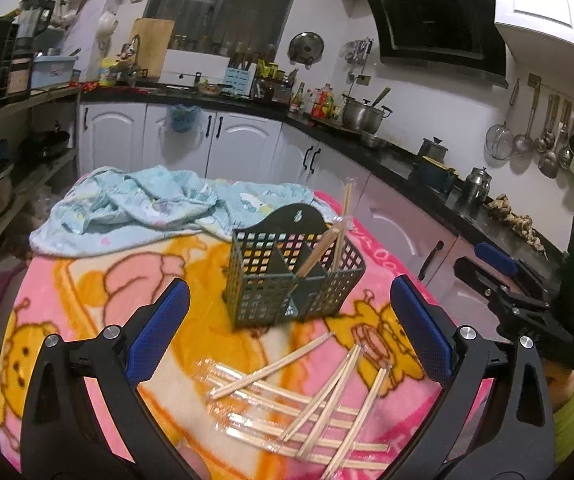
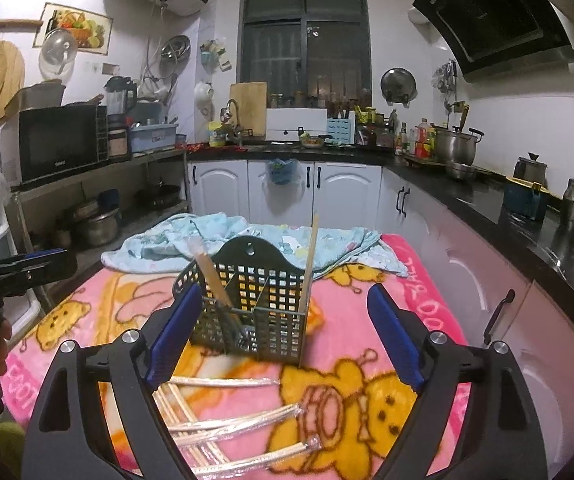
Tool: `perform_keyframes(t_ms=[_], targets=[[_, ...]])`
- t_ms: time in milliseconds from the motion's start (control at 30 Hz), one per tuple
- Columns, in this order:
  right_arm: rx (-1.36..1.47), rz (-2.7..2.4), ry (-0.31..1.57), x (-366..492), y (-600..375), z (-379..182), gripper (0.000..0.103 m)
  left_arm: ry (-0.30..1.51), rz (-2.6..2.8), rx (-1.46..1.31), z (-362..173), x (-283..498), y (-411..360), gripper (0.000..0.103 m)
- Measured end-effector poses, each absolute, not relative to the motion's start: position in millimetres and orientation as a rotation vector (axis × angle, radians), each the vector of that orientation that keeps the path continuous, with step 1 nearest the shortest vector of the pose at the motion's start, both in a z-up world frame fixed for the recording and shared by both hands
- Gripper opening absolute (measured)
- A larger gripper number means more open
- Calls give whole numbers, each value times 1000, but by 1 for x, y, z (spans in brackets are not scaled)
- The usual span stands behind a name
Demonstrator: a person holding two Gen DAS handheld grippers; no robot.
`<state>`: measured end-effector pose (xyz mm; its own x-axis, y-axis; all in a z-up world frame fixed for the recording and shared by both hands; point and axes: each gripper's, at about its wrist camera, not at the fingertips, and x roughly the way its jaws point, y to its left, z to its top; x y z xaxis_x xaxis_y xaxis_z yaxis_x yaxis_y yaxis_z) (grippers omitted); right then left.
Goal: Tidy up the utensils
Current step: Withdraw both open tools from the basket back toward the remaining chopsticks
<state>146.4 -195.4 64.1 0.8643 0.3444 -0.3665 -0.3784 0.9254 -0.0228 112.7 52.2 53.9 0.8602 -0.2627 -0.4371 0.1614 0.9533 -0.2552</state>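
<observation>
A dark green mesh utensil basket (image 1: 293,272) (image 2: 253,304) stands on the pink cartoon blanket (image 1: 99,280) (image 2: 427,280), with wrapped wooden chopsticks (image 1: 323,252) (image 2: 310,264) leaning upright in it. Several more wrapped chopsticks (image 1: 307,404) (image 2: 227,428) lie loose on the blanket in front of the basket. My left gripper (image 1: 289,328) is open just short of the basket, above the loose chopsticks, nothing between its blue pads. My right gripper (image 2: 285,336) is open too, its jaws standing either side of the basket's near corner without touching it. The right gripper (image 1: 491,268) also shows at the left view's right edge.
A crumpled light blue cloth (image 1: 147,208) (image 2: 223,240) lies on the blanket behind the basket. White cabinets and a cluttered black counter (image 1: 407,160) (image 2: 467,196) run behind and to the right. A shelf with pots and a microwave (image 2: 59,140) stands left.
</observation>
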Motion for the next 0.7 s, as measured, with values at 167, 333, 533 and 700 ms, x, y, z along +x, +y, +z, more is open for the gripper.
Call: perform_keyframes(t_ms=[167,333,533,700], targets=[[-101,374,392,142,-197,57,83,508,-204,-223,45,104,60,92],[-109,375,420,138,-198,48,83,536,-185,-240,34,100,68,92],[-132,382,452,133,-196,37,83,570,-162,-260,21,96,80,92],[-152,385,482,129,-192,25,83,599,-154,-267,8,95,83,92]])
